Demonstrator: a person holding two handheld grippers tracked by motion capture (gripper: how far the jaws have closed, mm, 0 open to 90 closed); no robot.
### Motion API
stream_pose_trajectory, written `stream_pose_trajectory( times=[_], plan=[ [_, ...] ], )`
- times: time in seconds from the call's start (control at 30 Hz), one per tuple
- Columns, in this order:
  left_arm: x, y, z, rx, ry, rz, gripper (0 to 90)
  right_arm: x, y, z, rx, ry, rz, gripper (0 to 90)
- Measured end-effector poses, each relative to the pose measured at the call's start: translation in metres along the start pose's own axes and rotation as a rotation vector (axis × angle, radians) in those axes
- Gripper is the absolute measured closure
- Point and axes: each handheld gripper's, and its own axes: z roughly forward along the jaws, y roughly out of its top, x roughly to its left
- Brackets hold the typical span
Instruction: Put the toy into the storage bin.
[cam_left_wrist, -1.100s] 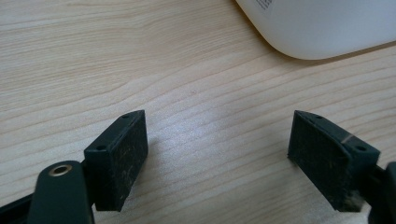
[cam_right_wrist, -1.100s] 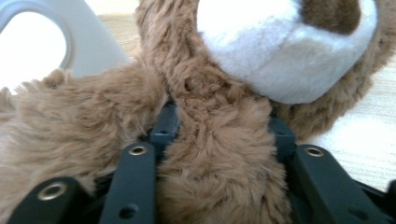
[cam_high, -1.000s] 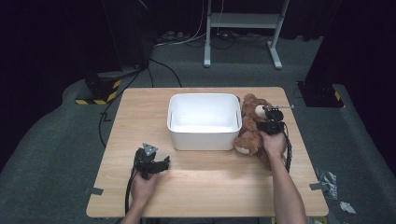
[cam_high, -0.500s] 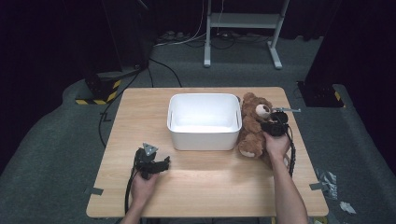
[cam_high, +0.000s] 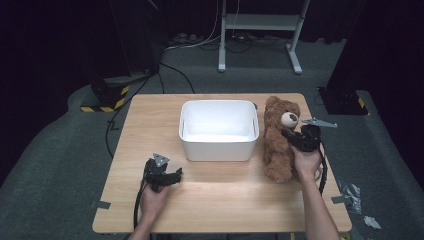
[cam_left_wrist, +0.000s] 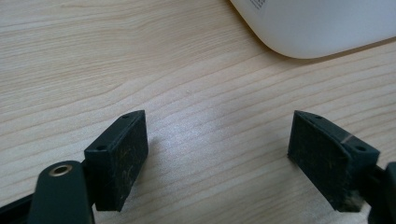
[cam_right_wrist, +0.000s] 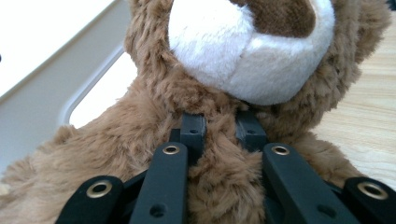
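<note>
A white tub (cam_high: 219, 129) sits mid-table (cam_high: 220, 200), hard against a brown teddy bear (cam_high: 278, 142) with a white muzzle at its right. The right tongs (cam_right_wrist: 223, 127) pinch the bear's chest fur; the left tongs (cam_left_wrist: 217, 156) rest wide apart on bare wood.

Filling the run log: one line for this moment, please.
right gripper: shut on teddy bear chest | left gripper: open, above table | white bin: empty
</note>
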Motion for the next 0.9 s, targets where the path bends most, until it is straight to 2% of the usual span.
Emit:
stream_pose_trajectory(
  times=[0.3,0.5,0.9],
  plan=[
    [0.000,0.000,0.000,0.000,0.000,0.000,20.0,0.004,-0.003,-0.031,-0.073,0.032,-0.029,78.4],
    [0.000,0.000,0.000,0.000,0.000,-0.002,20.0,0.009,-0.006,-0.045,-0.114,0.094,-0.019,78.8],
    [0.000,0.000,0.000,0.000,0.000,-0.001,20.0,0.025,-0.015,-0.066,-0.146,0.149,-0.051,79.0]
  ],
)
